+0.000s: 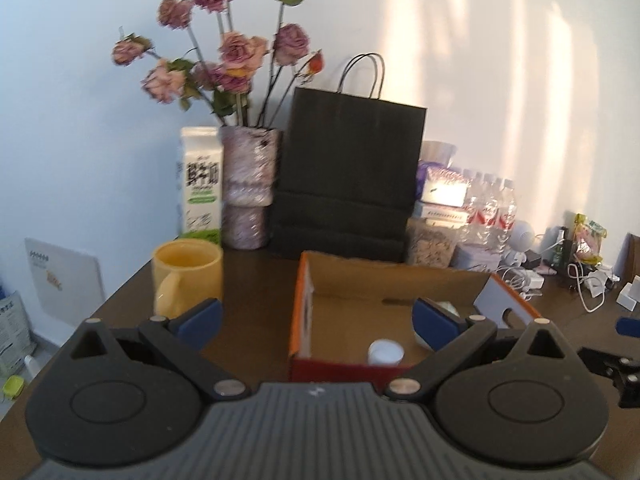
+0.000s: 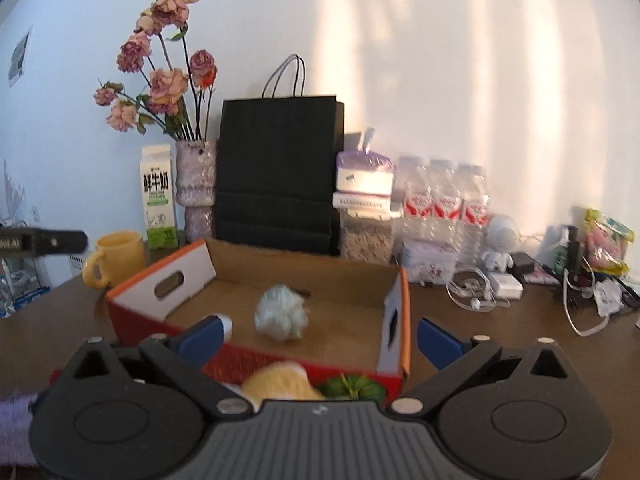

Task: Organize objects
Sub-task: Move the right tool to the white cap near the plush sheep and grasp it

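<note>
An open cardboard box [image 1: 392, 284] with orange-red sides stands on the dark table. Inside it lie a small white round cap-like item [image 1: 385, 352] and a crumpled white wad [image 2: 280, 316]; that round item [image 2: 227, 325] also peeks out beside my right gripper's left pad. My left gripper [image 1: 316, 324] hovers open over the box's near edge, holding nothing. My right gripper [image 2: 320, 340] is open too, just short of the box [image 2: 320, 274]. A pale yellow soft thing [image 2: 280, 386] and a green thing [image 2: 354, 388] lie blurred in front of the box, under the right gripper.
A yellow mug [image 1: 188, 276] sits left of the box. Along the wall stand a milk carton [image 1: 200, 184], a vase of dried roses [image 1: 248, 188], a black paper bag [image 1: 348, 172], water bottles [image 2: 444, 200], a food jar [image 2: 366, 236] and tangled chargers [image 2: 500, 284].
</note>
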{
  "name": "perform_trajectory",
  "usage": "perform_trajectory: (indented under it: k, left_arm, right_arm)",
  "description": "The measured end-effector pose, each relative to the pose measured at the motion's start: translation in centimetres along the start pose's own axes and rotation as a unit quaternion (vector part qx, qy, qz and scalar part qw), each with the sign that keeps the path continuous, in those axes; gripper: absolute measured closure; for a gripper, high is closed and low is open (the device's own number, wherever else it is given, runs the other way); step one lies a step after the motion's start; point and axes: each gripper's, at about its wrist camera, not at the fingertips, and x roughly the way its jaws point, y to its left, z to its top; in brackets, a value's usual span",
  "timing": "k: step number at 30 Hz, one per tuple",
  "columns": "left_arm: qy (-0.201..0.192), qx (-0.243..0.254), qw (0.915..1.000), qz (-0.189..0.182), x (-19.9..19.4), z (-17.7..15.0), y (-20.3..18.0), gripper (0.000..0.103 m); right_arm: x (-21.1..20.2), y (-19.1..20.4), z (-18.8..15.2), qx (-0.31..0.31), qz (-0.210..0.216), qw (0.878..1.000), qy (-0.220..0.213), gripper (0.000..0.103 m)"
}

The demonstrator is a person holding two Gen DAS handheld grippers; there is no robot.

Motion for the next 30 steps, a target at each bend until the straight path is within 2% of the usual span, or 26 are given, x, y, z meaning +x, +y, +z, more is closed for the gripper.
perform_trajectory:
  k: [15,25,30]
  left_arm:
    - [0.043,0.005,0.9989,0.018,-4.5,-4.4,2.6,0.000]
    - [0.084,0.000,0.9960,0.030,-6.3,-7.5,3.9,0.000]
    - [0.089,-0.004,0.9952,0.039,-6.8,-7.9,4.4,0.000]
  right_arm:
    - [-3.6,-0.6,-6.5,0.011,-0.005,0.998,0.068,0.000]
    - [-4.3,-1.3,-8.7,0.008,-0.004,0.995,0.094,0.000]
    - [-3.5,-1.9,-8.8,0.007,-0.005,0.994,0.107,0.000]
